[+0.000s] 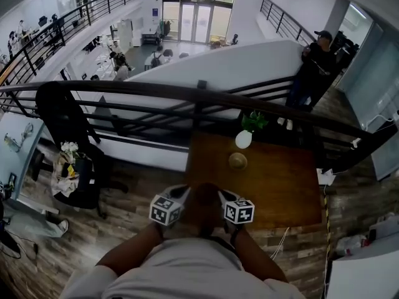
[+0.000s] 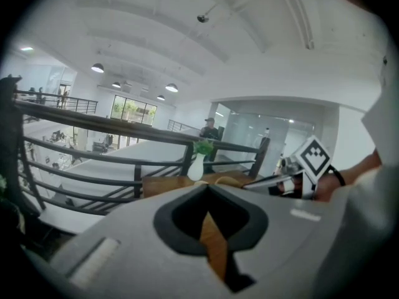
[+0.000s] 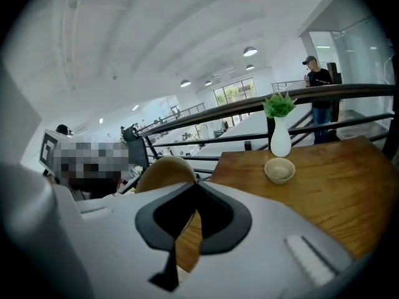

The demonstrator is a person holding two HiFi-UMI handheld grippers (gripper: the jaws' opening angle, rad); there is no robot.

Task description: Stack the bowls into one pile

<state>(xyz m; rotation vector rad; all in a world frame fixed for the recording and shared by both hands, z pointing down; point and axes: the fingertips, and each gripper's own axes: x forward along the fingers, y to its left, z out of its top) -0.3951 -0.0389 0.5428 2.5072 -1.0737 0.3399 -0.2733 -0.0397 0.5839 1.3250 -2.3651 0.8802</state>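
jaws: left gripper (image 2: 207,187) and right gripper (image 3: 194,183) both closed tip to tip, empty. bowl (image 3: 279,170): sole one seen, far side of surface (image 3: 336,179), just beside white vase (image 3: 280,143), well apart from both. likely reason: pile looks finished, so grippers hang idle at near edge.

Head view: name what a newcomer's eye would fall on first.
The wooden table fills the middle, with a white vase of green leaves at its far edge and a tan bowl just in front of it. A black railing sweeps across behind the table. At the bottom, the left hand-held gripper and the right hand-held gripper sit side by side.
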